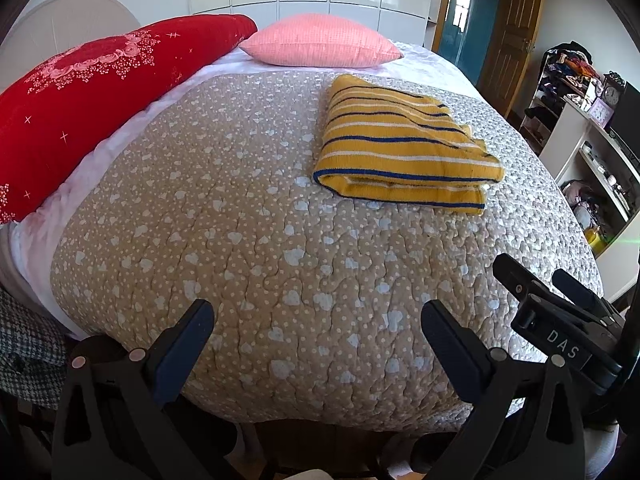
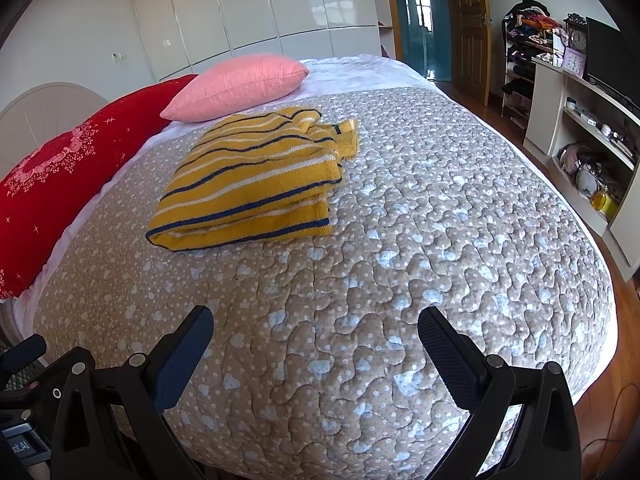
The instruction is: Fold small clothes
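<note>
A yellow knit garment with blue and white stripes [image 1: 404,148] lies folded into a thick rectangle on the beige quilted bedspread [image 1: 260,260]. It also shows in the right wrist view [image 2: 252,184], left of centre. My left gripper [image 1: 318,316] is open and empty, held over the near edge of the bed, well short of the garment. My right gripper [image 2: 316,320] is open and empty, also back at the near edge. The right gripper's body shows at the right edge of the left wrist view [image 1: 560,320].
A pink pillow [image 1: 320,42] and a long red pillow [image 1: 100,100] lie at the head of the bed. White wardrobes [image 2: 256,4] stand behind. A white shelf unit [image 2: 588,128] and a clothes rack [image 2: 528,40] stand to the right, with wooden floor between.
</note>
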`<state>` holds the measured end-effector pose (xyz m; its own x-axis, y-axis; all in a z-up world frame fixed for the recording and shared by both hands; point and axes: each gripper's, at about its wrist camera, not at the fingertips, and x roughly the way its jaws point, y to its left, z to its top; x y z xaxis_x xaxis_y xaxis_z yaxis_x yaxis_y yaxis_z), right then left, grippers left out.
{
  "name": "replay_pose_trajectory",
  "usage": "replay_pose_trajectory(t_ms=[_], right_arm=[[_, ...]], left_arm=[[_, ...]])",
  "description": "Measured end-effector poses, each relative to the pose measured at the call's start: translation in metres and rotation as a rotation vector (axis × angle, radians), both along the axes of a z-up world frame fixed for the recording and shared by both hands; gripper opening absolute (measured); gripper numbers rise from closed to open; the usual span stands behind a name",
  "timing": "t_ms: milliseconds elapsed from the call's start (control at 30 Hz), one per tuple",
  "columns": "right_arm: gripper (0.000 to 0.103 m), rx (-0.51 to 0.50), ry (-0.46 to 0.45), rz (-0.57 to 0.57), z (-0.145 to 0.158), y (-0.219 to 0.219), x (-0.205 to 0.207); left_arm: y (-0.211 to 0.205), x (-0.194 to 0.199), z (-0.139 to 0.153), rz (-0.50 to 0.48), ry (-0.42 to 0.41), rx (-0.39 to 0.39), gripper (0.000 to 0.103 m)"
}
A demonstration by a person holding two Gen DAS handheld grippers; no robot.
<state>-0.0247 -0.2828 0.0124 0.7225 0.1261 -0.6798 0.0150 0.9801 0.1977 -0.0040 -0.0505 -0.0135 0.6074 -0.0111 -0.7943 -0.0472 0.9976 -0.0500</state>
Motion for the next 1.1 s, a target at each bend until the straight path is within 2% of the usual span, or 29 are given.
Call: replay_pose_trajectory(t_ms=[367, 1100], right_arm=[[0.103, -0.004, 0.006, -0.009, -0.002, -0.003, 0.001], [0.103, -0.008, 0.02, -0.018, -0.006, -0.003, 0.003]], left_arm=[[0.002, 0.004, -0.007, -0.003, 0.031, -0.014, 0.103], [0.003, 0.005, -0.012, -0.003, 0.04, -0.043, 0.103]])
